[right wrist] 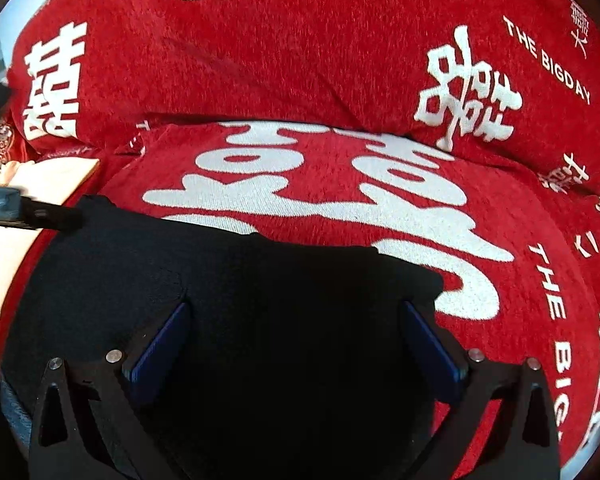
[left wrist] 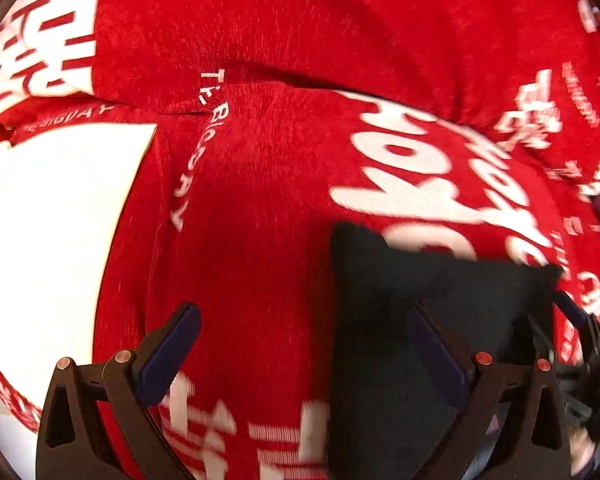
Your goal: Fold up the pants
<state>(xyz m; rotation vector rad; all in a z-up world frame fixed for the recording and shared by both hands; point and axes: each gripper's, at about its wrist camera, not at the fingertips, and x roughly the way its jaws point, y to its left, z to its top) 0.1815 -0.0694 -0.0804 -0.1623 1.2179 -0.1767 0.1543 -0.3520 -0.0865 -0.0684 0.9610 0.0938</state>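
Probably a home, a bedroom or living room: a plush red cover [right wrist: 300, 60] printed with white double-happiness characters and "THE BIGDAY" wedding lettering drapes soft, cushioned furniture.

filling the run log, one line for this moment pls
step: fold pants | black pants flat on red blanket | left gripper open | right gripper open over pants
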